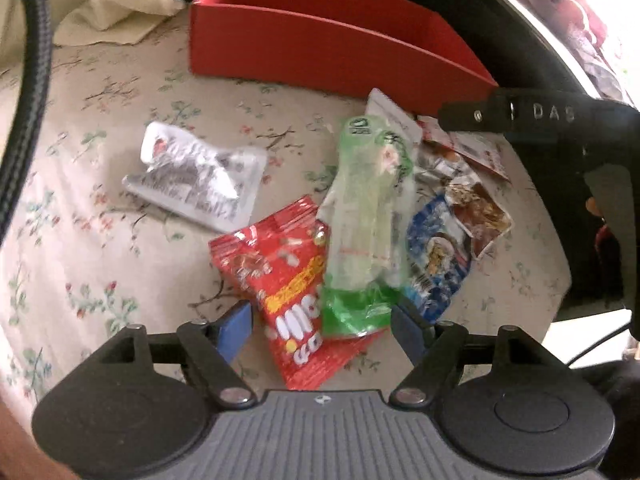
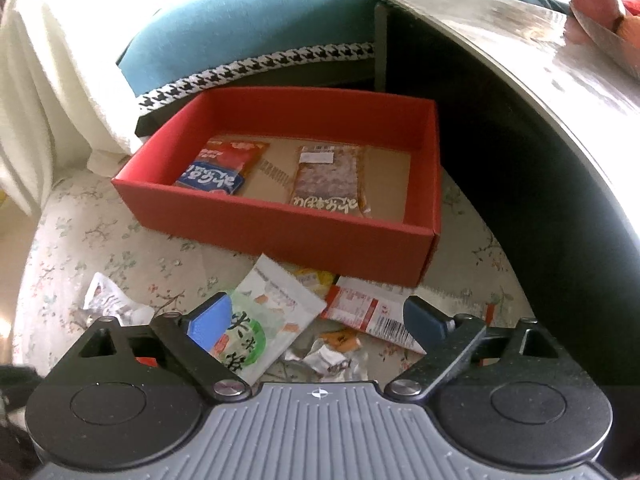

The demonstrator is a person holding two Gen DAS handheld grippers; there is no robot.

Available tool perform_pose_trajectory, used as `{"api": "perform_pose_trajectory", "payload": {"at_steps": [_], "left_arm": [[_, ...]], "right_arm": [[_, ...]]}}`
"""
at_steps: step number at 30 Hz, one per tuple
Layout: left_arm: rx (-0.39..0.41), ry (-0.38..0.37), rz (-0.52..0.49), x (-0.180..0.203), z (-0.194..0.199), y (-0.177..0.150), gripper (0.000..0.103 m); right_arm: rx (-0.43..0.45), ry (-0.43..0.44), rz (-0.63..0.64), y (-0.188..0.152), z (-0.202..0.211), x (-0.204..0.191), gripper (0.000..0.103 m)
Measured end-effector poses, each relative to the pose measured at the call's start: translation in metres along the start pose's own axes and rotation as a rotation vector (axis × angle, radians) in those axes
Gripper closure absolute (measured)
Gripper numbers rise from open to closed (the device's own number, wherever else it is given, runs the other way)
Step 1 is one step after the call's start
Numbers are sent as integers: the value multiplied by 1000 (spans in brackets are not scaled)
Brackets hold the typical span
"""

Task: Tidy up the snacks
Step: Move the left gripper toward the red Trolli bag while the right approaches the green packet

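Observation:
In the left wrist view my left gripper (image 1: 322, 328) stands open just over a red candy packet (image 1: 288, 280) and a green-and-clear packet (image 1: 368, 220) lying across it. Both lie between the blue pads (image 1: 236, 326), which do not press on them. A silver-white packet (image 1: 196, 176) lies to the left, and a blue packet (image 1: 436, 264) and a brown one (image 1: 480, 208) to the right. My right gripper (image 2: 320, 320) hangs open over a white-and-green packet (image 2: 260, 320) and a red-and-white packet (image 2: 368, 312). The red box (image 2: 280, 232) behind holds a red-blue packet (image 2: 220, 168) and a brown packet (image 2: 328, 180).
Everything rests on a floral cloth (image 1: 80, 240). A dark cabinet with a metal top (image 2: 520, 60) stands close on the right. A teal cushion (image 2: 260, 20) and white fabric (image 2: 40, 80) lie behind the box. A black hose (image 1: 28, 100) runs down the left edge.

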State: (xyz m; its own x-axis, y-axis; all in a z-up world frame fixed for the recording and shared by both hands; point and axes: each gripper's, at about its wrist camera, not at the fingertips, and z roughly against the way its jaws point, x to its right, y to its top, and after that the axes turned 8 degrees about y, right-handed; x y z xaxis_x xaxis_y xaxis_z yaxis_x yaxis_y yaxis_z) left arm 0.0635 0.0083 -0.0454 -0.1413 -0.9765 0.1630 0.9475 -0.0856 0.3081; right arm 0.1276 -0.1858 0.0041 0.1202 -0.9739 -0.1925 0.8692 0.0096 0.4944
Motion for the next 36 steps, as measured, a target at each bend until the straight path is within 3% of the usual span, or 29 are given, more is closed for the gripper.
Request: {"api": "perform_pose_trajectory", "payload": {"at_steps": [5,7,13,16,21,26,32,34,36], "left_arm": [[7,6,198,-25,-8,5,34],[45,68,249,-25,-5,7,34],[107,104,255,-13,5,12,34],[154,126,243,-13,17,12,34],[165,115,268,-27,29,7,34],[179,79,284,-40,36,5,34],[173,14,352,-64,49,3,33],[167,-18,363,-66,52,3,33],[170,-37,356,-65,56,2,33]], "right_arm": [[-41,-2,18,-8,-7,-2,7],[-40,9,5,-7,-6,1,7],[-36,40,-47,-9,-3,9,5],[-57,117,-127,-14,-7,11,5],[-130,237,-268,-31,-29,1,5],[-140,171,-311,-36,-50,-20,5],[-66,39,-357,-33,-65,-36,0],[-72,1,-282,-37,-69,-48,0],[-105,-37,-120,-44,-74,-64,0]]}}
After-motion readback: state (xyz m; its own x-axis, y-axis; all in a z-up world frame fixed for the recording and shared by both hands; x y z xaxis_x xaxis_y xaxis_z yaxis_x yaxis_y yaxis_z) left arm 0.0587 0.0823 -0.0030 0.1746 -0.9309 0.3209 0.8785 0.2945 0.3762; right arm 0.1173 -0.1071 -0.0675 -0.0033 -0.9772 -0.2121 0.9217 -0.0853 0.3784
